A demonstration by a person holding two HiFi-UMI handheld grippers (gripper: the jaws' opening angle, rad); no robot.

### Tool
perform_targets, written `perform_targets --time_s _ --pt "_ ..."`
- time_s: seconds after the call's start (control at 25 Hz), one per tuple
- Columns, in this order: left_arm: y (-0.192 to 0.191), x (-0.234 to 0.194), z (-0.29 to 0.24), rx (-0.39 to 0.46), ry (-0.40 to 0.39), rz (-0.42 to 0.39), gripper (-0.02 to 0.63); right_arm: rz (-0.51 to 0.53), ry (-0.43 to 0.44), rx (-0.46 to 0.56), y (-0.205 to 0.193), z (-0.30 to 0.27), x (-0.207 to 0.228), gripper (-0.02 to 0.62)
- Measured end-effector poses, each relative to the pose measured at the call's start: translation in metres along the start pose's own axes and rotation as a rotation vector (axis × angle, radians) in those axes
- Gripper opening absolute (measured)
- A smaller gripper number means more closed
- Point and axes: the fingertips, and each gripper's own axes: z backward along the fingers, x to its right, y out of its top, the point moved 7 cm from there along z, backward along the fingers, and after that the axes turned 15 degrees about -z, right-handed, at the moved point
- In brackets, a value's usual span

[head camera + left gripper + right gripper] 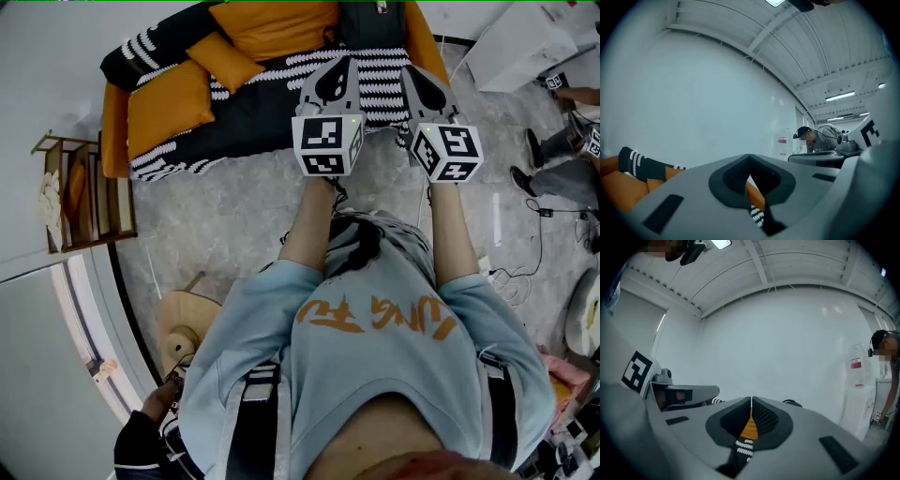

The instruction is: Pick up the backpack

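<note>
Closest in: both arms are stretched straight out, and the left gripper (343, 62) and right gripper (413, 73) are each pinched fully together with nothing in them. They're held level over the floor, just short of the sofa (114, 131). The backpack (371, 21) (fairly sure it's the dark grey lump at the back of the seat, right at the top edge of the head view) sits beyond the striped blanket (380, 80), so nothing's touched it yet.

What could go wrong, I reckon: if the jaws don't open before they get there, they'll just shove the bag into the backrest. The blanket lies right in front of it, so a low grab could snag that instead of a strap. The bag also looks soft, so a pinch on loose fabric might slip.

Only the head view shows the backpack properly. The gripper views look level, so they mostly get the white wall (778, 343) and a sliver of orange and stripes through the jaw notch. They also show another person (813, 137) bent over further off, where the head view only has someone's legs at its edge
</note>
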Motion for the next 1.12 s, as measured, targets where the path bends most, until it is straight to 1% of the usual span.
perform_targets --time_s 0.36,0.56,0.84,1.12 --pt "-0.004 -0.004 -0.002 -0.019 0.006 -0.002 0.021 0.002 0.009 0.000 0.002 -0.004 0.001 0.028" --pt "-0.007 -0.008 -0.004 -0.025 0.002 0.003 0.021 -0.032 0.001 0.003 0.000 -0.008 0.002 0.028" --pt "-0.010 -0.009 -0.008 -0.026 -0.016 0.003 0.021 -0.038 -0.011 -0.021 -0.008 -0.009 0.006 0.028" --pt "-0.010 -0.017 -0.011 -0.018 -0.010 0.024 0.021 -0.035 -0.018 -0.022 -0.005 -0.013 0.006 0.028"
